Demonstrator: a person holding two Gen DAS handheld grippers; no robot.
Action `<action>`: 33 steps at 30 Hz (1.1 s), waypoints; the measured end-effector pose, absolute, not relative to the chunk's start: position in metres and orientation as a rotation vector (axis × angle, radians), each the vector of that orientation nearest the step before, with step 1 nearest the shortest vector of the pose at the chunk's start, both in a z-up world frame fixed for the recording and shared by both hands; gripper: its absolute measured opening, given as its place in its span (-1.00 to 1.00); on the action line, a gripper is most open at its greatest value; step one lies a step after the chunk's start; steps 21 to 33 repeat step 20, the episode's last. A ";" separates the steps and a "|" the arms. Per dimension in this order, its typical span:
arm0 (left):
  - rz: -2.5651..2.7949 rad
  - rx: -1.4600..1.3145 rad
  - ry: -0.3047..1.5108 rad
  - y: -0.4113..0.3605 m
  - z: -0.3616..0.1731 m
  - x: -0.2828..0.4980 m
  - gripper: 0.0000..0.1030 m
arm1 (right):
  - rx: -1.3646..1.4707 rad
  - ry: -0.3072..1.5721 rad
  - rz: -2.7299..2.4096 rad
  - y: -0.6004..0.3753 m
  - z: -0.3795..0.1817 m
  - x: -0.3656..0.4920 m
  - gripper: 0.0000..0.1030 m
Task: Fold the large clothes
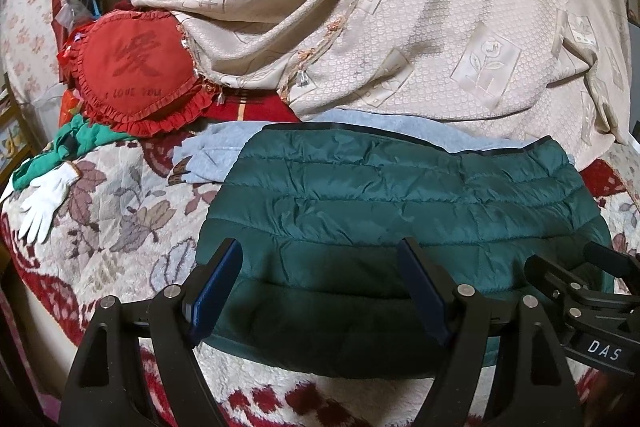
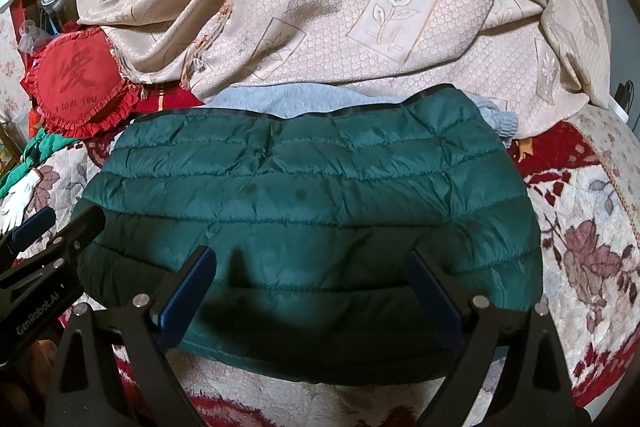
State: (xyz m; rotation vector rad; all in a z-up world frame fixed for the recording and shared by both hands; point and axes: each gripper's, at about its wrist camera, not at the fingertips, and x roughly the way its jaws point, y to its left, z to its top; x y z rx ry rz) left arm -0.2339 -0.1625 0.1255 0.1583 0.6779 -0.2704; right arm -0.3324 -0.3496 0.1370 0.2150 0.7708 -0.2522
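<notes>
A dark green quilted puffer jacket [image 1: 400,203] lies folded into a wide flat bundle on the floral blanket; it also shows in the right wrist view [image 2: 312,195]. My left gripper [image 1: 320,259] is open, its blue-padded fingers spread over the jacket's near left part, holding nothing. My right gripper [image 2: 312,263] is open over the jacket's near middle, also empty. Each gripper shows in the other's view, the right one [image 1: 580,279] at the right edge, the left one [image 2: 52,227] at the left edge.
A light blue garment [image 1: 216,155] lies under the jacket's far edge. A beige patterned cloth [image 1: 360,7] is heaped behind. A red heart cushion [image 1: 136,67], a green garment [image 1: 72,143] and a white glove [image 1: 44,203] lie at the left.
</notes>
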 end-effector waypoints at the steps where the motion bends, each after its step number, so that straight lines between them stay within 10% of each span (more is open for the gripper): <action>1: -0.271 0.160 0.677 -0.163 0.126 -0.234 0.22 | 0.217 0.771 -0.252 -0.350 0.137 -0.332 0.90; 33: -0.282 0.172 0.657 -0.158 0.124 -0.233 0.23 | 0.224 0.790 -0.251 -0.352 0.131 -0.329 0.90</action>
